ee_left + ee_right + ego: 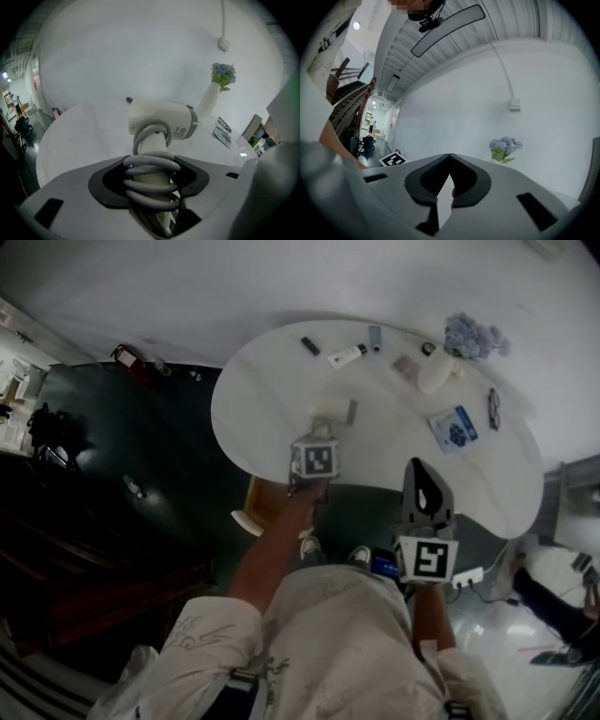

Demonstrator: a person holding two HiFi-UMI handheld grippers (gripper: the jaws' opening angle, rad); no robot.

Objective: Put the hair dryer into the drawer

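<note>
currently the left forearm extends forward and down over the near edge of the white table, and the left gripper is pitched steeply downward. its jaws stand wide and bear on both sides of the handle of the hair dryer, over the grey cord wound round that handle. the hair dryer sits at the near part of the table, barrel lying across, handle toward the gripper.

the right forearm is held close to the body. the right gripper points level, short of the table edge, jaw tips together with nothing between them.

count: two grippers, each with one marker cube; one hair dryer; one white vase of blue flowers; one pair of glasses; one white tube; one blue-and-white card.
</note>
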